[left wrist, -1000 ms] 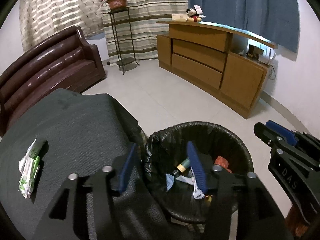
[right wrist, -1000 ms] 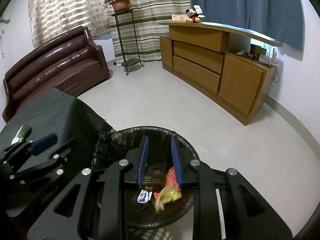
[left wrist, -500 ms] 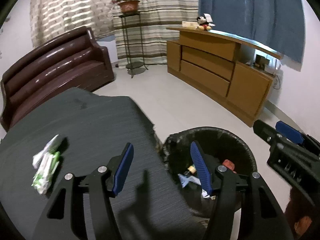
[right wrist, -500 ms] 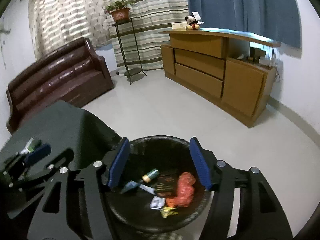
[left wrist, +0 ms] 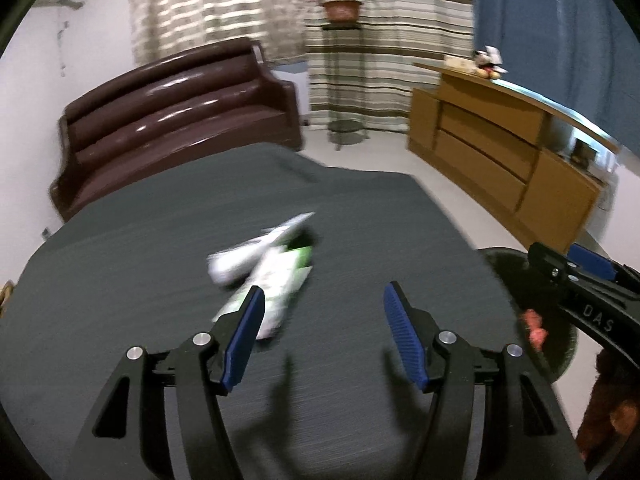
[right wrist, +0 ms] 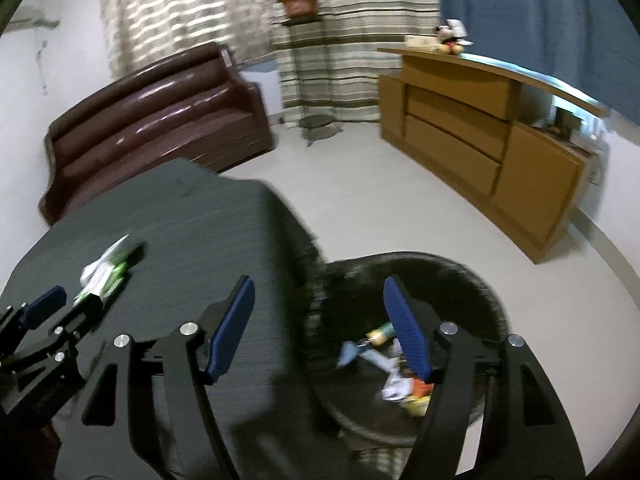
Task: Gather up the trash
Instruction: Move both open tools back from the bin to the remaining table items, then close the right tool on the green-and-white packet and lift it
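Both of my pairs of jaws stand wide apart with nothing between them. My left gripper (left wrist: 324,334), black with 2 blue ribbed pads, hangs above the round table draped in dark grey cloth (left wrist: 160,240); its jaws have just been opening, and only bare cloth shows in the gap. Just beyond its left fingertip lies the crumpled white and green plastic wrapper (left wrist: 276,268), flat on the cloth near the middle of the tabletop and blurred in this view. From my right wrist camera the same wrapper (right wrist: 106,272) sits far to the left, just ahead of the left gripper's tips (right wrist: 64,304).

My right gripper (right wrist: 320,326) has the same black frame and blue pads, and its jaws have just been opening too, holding nothing. Its left finger is over the table's edge and its right finger over the round bin lined with a black bag (right wrist: 472,276), which stands on the pale floor right beside the table. Inside the bin lies mixed rubbish (right wrist: 392,372): white scraps, a bluish piece, something orange and yellow, and a small greenish bottle.

Behind all this stand a glossy brown leather sofa (left wrist: 176,120), a long wooden sideboard (right wrist: 480,136) and striped curtains (left wrist: 384,40).
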Tool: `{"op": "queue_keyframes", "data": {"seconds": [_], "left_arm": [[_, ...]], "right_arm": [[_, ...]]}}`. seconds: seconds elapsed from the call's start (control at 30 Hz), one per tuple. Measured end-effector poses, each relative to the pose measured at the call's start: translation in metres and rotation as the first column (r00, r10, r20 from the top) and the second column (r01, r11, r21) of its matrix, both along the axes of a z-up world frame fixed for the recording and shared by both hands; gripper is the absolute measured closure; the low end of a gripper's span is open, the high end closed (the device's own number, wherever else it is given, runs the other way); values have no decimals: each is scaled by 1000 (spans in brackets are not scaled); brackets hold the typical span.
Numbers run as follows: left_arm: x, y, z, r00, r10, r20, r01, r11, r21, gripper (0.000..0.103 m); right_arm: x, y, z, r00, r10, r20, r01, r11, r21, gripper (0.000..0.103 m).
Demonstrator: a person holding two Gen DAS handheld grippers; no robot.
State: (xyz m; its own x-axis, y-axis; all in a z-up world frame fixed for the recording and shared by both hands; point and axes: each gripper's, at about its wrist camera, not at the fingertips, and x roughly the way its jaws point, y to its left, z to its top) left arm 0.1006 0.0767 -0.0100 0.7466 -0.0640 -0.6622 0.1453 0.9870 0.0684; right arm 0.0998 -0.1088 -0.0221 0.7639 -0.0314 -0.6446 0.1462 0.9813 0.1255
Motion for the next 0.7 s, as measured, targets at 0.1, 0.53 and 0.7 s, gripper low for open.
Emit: {"op": "queue_keyframes", "data": {"seconds": [0.1,0.53,0.7], "left_arm": [[-4,28,0,999,50,7,-50,999,10,41],[-16,148,-5,960,280,-4,-280,960,2,40],[-16,165,-7,950,311,-11,-311,950,-14,40]], "right_arm": [[8,31,0,998,61,-13,-61,998,11,38],[31,161,8,965,257,-41,-257,966,16,38],[44,191,2,961,265,-74,-267,964,-6,38]]}}
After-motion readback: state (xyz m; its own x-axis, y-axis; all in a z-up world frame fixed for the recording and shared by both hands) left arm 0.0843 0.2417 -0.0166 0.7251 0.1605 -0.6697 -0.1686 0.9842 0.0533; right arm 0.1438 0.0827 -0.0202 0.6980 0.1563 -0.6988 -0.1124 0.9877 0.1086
